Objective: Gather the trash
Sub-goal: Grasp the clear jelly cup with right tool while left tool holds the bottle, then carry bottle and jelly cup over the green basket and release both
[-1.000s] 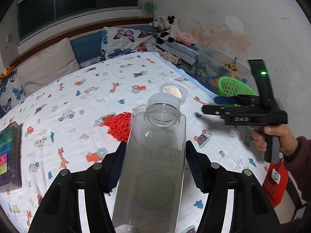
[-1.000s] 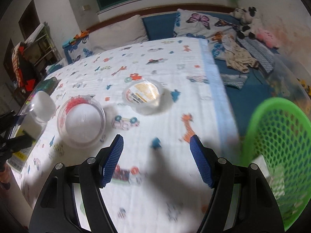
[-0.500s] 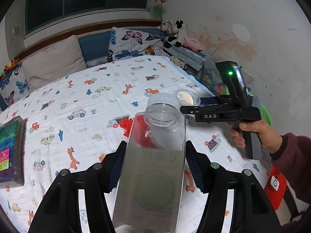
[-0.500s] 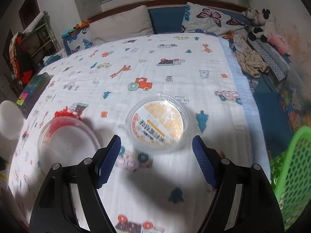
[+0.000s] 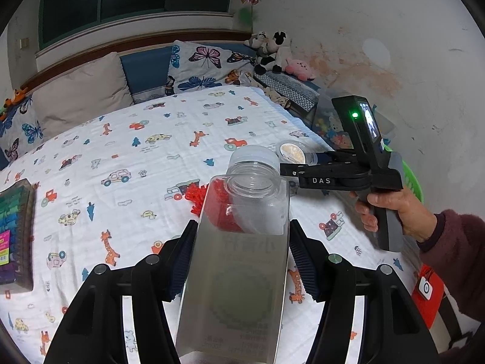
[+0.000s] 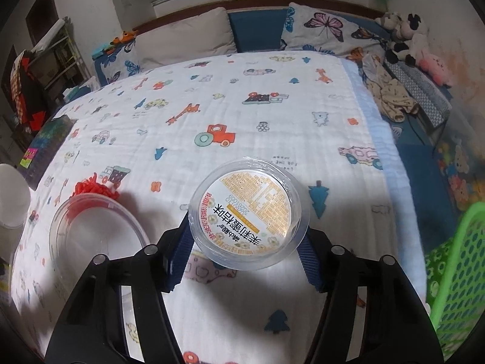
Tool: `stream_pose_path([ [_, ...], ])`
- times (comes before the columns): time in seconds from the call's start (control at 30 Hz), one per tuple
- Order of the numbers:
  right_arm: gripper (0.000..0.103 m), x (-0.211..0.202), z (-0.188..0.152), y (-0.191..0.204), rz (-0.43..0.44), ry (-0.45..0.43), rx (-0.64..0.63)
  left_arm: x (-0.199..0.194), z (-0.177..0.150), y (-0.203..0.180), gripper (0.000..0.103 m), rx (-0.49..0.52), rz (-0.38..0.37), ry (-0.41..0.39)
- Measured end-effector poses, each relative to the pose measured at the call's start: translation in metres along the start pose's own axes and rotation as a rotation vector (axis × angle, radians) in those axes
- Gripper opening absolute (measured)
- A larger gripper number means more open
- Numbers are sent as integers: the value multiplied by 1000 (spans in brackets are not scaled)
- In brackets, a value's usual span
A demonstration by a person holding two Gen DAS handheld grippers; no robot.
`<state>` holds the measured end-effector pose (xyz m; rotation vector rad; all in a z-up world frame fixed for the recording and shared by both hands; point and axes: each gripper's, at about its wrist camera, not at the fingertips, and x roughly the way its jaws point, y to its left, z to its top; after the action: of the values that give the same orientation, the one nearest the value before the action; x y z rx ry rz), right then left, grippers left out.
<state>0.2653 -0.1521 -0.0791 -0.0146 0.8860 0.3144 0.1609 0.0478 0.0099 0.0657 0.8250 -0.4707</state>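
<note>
Right wrist view showed a round clear cup (image 6: 247, 215) with a printed foil lid lying on the bed (image 6: 272, 127), between the blue pads of the right claw (image 6: 245, 261). The jaws were closing around it; both pads sat against its rim, though whether they pressed firmly could not be told. Just left of it lay a second clear round container (image 6: 94, 236), with a red bristly object (image 6: 94, 186) at its far edge. At the right edge stood a green mesh basket (image 6: 454, 276), beside the bed. A dark box of coloured items (image 6: 45, 148) lay far left on the cartoon-printed sheet.

Left wrist view showed the left claw (image 5: 239, 261) clamped on a tall clear plastic bottle (image 5: 239, 257) with a white cap, held above the bed near its near edge. Beyond the bottle, to the right, a person's hand (image 5: 391, 209) gripped the handle of the right claw (image 5: 300, 163), whose tip reached the foil-lidded cup. Pillows and plush toys lined the far side.
</note>
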Motion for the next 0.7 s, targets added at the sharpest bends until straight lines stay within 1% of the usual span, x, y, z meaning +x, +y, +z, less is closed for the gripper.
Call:
stream_pose_path([
  [0.33, 63, -41, -20, -13, -12, -44, 29, -2, 5, -18, 58, 24, -23, -9],
  [0.47, 63, -61, -33, -25, -23, -62, 63, 2, 7, -33, 58, 39, -47, -5],
  [0.7, 63, -92, -58, -50, -69, -79, 101, 9, 15, -69, 58, 86, -91, -6],
])
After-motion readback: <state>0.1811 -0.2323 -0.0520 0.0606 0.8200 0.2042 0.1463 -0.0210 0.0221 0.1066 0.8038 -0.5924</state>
